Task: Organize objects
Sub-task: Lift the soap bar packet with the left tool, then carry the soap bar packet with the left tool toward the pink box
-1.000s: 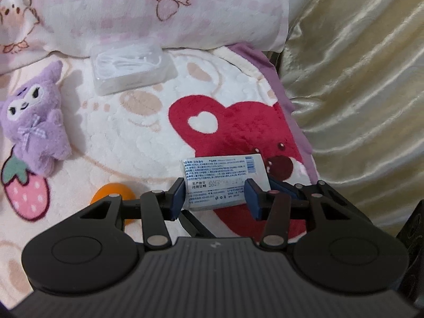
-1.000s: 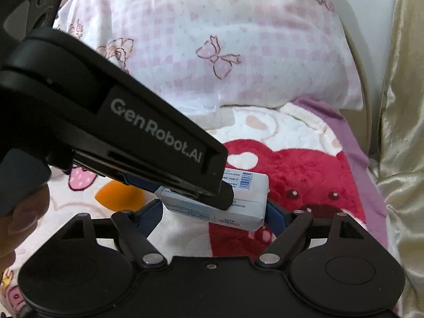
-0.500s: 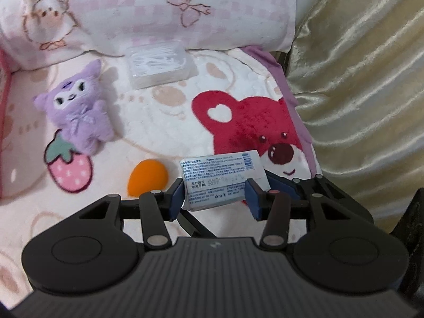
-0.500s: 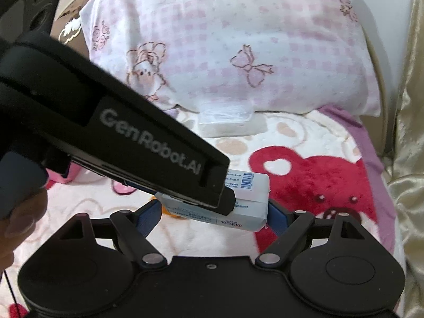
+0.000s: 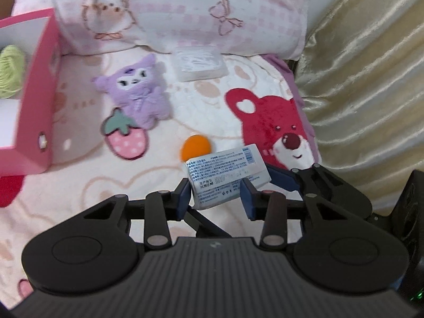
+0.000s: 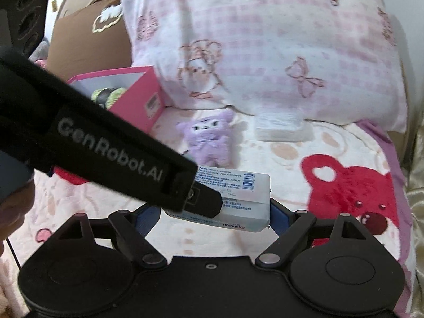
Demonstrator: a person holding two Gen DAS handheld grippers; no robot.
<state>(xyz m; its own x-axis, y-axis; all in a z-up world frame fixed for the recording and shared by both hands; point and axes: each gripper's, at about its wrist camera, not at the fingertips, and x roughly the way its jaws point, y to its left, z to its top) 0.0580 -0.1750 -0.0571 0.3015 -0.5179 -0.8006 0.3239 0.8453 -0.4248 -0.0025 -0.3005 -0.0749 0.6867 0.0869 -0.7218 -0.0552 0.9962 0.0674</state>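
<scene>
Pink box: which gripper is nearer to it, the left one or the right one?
Left. The left gripper has the pink box close by on its left side. The right gripper sees the box farther off, beyond the left gripper.

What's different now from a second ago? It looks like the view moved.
Both grippers carried the white packet up and to the left: the pink box, unseen a second ago, now shows at left, and the bedding looks farther below. The packet has tilted slightly. Unchanged: the left gripper and the right gripper both clamp the packet; the purple plush, orange ball and clear case lie where they were.
</scene>
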